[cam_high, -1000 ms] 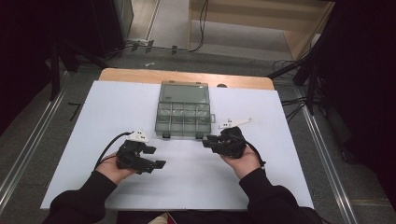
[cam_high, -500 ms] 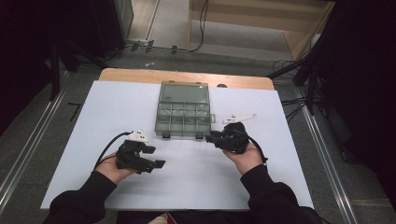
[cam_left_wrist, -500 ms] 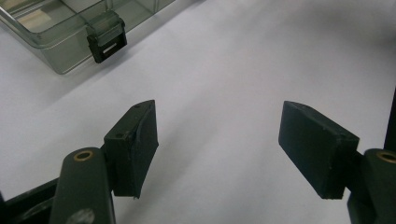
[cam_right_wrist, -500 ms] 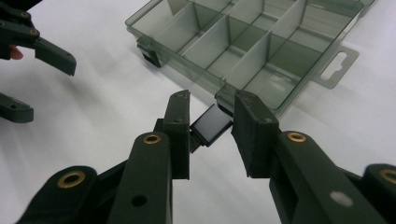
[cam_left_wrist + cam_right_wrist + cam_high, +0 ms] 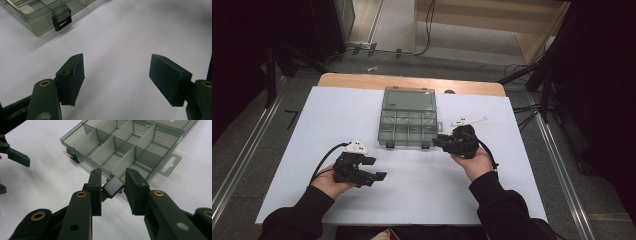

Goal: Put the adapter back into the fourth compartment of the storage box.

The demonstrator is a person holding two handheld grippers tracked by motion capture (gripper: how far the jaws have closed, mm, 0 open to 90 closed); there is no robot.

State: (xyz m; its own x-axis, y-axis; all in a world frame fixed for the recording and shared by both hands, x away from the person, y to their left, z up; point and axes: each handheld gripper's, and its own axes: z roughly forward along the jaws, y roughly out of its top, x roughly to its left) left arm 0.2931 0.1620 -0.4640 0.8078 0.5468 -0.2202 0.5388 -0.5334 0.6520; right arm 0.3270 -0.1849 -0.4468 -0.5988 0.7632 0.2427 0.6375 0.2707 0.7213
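A clear smoky compartment box (image 5: 408,118) sits lid-open at the middle of the white counter (image 5: 312,115), toward its 12 o'clock edge, with bare surface running off to 9, 3 and 6 o'clock. The right gripper (image 5: 113,189), at the box's 4 o'clock corner, has its fingers narrowed to a small gap around the black latch (image 5: 113,186) on the box's near rim; whether they press it I cannot tell. The left gripper (image 5: 116,77), at the box's 7 o'clock, hovers with fingers spread wide and empty over bare counter, the box's other latch (image 5: 61,20) well apart at its 11 o'clock.
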